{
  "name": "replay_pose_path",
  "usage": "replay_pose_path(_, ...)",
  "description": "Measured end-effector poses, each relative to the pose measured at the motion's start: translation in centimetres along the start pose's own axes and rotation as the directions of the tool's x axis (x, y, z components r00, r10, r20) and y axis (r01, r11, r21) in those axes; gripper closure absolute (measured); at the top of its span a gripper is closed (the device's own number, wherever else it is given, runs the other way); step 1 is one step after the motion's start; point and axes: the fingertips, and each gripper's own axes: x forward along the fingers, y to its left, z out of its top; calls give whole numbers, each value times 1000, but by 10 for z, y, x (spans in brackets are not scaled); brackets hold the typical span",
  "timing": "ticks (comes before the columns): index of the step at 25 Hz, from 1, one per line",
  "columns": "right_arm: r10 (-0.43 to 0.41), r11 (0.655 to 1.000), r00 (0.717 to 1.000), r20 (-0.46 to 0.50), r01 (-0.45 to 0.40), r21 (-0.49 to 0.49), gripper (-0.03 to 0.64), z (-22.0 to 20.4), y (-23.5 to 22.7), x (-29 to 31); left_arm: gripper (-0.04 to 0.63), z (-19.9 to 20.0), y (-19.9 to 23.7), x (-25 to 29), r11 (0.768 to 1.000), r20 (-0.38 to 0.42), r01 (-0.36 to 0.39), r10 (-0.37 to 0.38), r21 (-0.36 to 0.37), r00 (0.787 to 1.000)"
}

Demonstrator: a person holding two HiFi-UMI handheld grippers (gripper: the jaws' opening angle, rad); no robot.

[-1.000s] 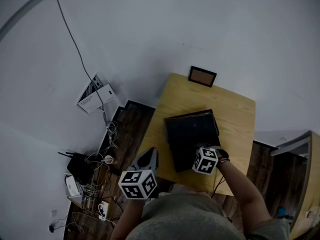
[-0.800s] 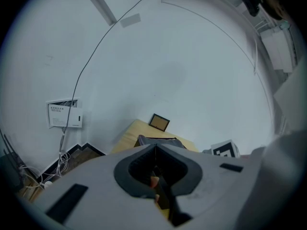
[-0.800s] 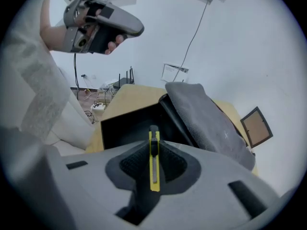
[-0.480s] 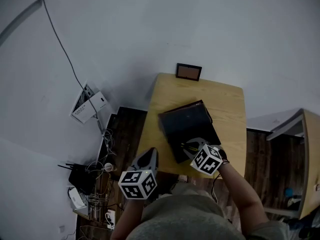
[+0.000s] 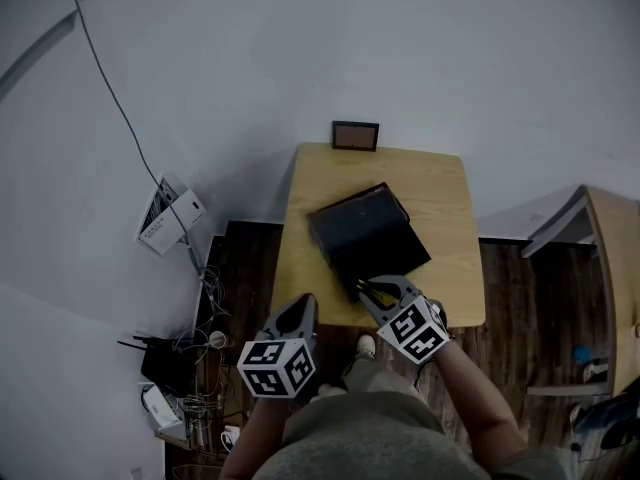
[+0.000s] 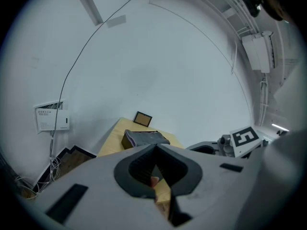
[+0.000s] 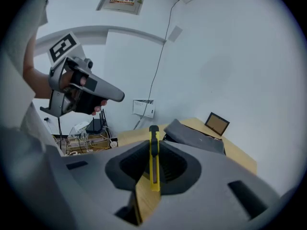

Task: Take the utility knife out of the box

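Note:
A black box [image 5: 365, 233] lies open on the wooden table [image 5: 440, 193]; it also shows as a dark box [image 6: 144, 139] in the left gripper view and as the box [image 7: 194, 135] in the right gripper view. My right gripper [image 5: 378, 290] hangs over the table's near edge, just off the box's near corner. It is shut on the yellow utility knife [image 7: 153, 169], which points forward between the pads. The knife [image 5: 368, 291] is clear of the box. My left gripper [image 5: 303, 303] is off the table's near left side, its jaw tips [image 6: 156, 148] together and holding nothing.
A small framed panel [image 5: 355, 135] leans on the wall at the table's far edge. A white wall box [image 5: 165, 213] with a cable hangs at the left. Tangled wires and devices [image 5: 180, 353] lie on the floor below it. A wooden cabinet [image 5: 610, 268] stands at the right.
My right gripper has lifted from inside the box and pulled back to the table's near edge, and the yellow knife now shows in it. The left gripper has hardly shifted in view.

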Motion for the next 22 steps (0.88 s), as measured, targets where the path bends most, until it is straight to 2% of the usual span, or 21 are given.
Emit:
replay_pose_path(4,-44,994,997,70,36,106,565,9,17,-20,591,-7,-10,-17,1000,5,26,-26,9,1000)
replay_pose_path(8,-103,973,987,125,73,219,565,15,30,-41,591,-14,-18,-33,999,5,47,-47,7,999)
replay_pose_path(15,-221,942,956,193,158,297,565,28,52,-80,591,-26,-22,-59,998,15,65,-65,-4,998)
replay_pose_path(22,-289,913,925,248,189,360,565,29,67,-110,591,-36,-24,-81,997,22,78,-78,1,997)
